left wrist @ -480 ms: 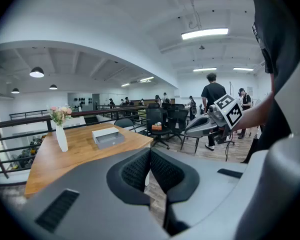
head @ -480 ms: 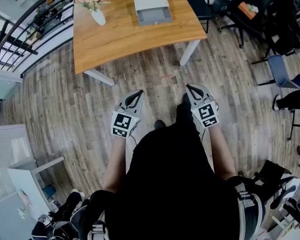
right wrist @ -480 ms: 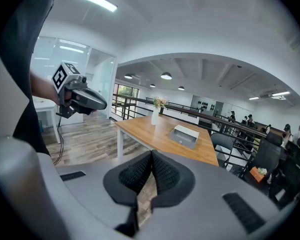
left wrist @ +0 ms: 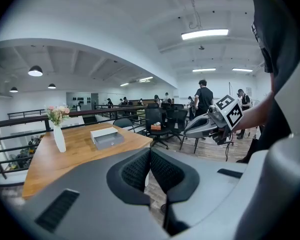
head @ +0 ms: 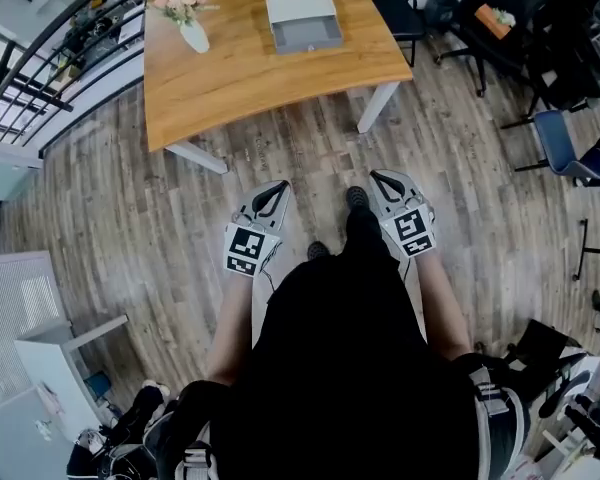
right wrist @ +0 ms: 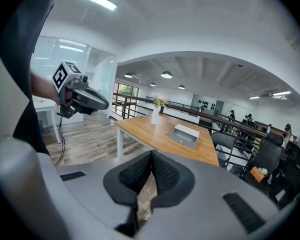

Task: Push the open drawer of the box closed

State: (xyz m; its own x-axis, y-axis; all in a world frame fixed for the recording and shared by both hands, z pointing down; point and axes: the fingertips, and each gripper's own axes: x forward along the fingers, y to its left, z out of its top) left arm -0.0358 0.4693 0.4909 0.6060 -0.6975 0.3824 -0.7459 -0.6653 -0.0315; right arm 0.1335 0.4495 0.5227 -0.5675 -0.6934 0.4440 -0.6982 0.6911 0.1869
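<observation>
A small grey box (head: 302, 20) with its drawer pulled out toward me lies on the wooden table (head: 240, 68), far ahead. The left gripper view shows the box (left wrist: 106, 136) on the table's right part; in the right gripper view the box (right wrist: 186, 134) is beyond the jaws. My left gripper (head: 276, 190) and right gripper (head: 377, 178) hang close to my body over the floor, well short of the table. Both are shut with nothing between the jaws. Each gripper view also catches the other gripper: the right one (left wrist: 190, 129) and the left one (right wrist: 104, 104).
A white vase of flowers (head: 189, 26) stands at the table's left end. Dark office chairs (head: 410, 13) sit behind the table and to the right. A railing (head: 50, 58) runs along the left. White cabinets (head: 35, 358) stand at lower left. People stand far off (left wrist: 204, 96).
My foot has stepped forward between the grippers and the view has shifted slightly. Both grippers stay shut and in about the same place.
</observation>
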